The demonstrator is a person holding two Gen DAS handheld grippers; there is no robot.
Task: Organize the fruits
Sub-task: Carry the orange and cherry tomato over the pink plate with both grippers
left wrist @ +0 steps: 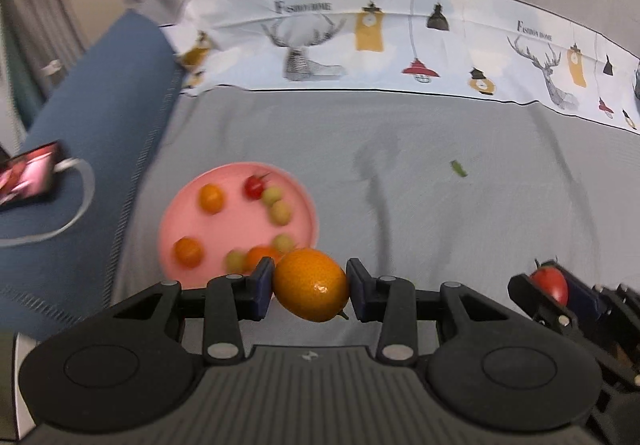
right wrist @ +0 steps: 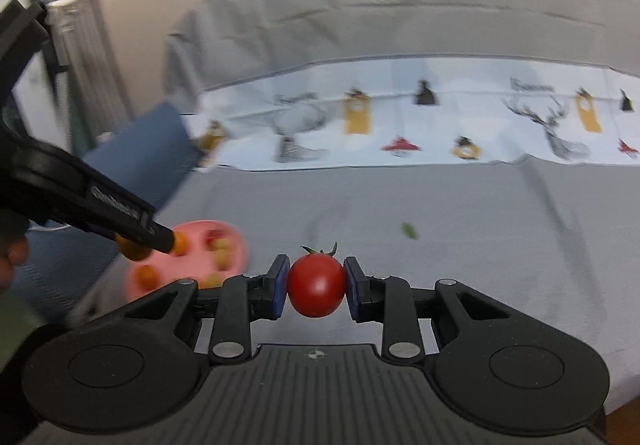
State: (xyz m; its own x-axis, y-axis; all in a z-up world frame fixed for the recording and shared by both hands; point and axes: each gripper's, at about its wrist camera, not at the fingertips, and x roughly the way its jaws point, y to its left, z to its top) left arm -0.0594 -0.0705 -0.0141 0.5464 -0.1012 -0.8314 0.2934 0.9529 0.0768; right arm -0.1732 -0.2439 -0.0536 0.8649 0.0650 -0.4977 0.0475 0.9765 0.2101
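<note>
A bed (left wrist: pixel 360 181) covered in grey sheet fills both views, with a folded white band printed with deer heads and lamps (left wrist: pixel 400 41) across its far side and a blue cushion or mattress edge (left wrist: pixel 92 117) at the left, on which a lit phone (left wrist: pixel 28 175) lies with its cable. A pink plate (left wrist: pixel 176 213) sits on the sheet near the blue edge and already holds several small fruits: orange ones, pale green ones and a red cherry tomato (left wrist: pixel 254 185). A small green scrap (left wrist: pixel 459 168), perhaps a leaf or calyx, lies alone on the sheet, well apart from the plate.

The left claw (left wrist: pixel 310 285) is pinching an orange kumquat (left wrist: pixel 310 283) across its short axis, just in front of the plate's near rim. The right claw (right wrist: pixel 316 283) is pinching a red cherry tomato (right wrist: pixel 316 285), stem and calyx upward, over bare sheet to the right of the plate; both fruits appear lifted clear of the bed.

Handling, as a judgement: both fruits are light, round and smooth-skinned, so they are apt to roll once released and to squirt from the pads if gripped off-centre. The tomato is soft and thin-skinned and should bruise or split under a hard squeeze; the kumquat's rind is firmer and tolerates more pressure. Each is best held across its widest part, as here, and released low inside the plate's raised rim.
</note>
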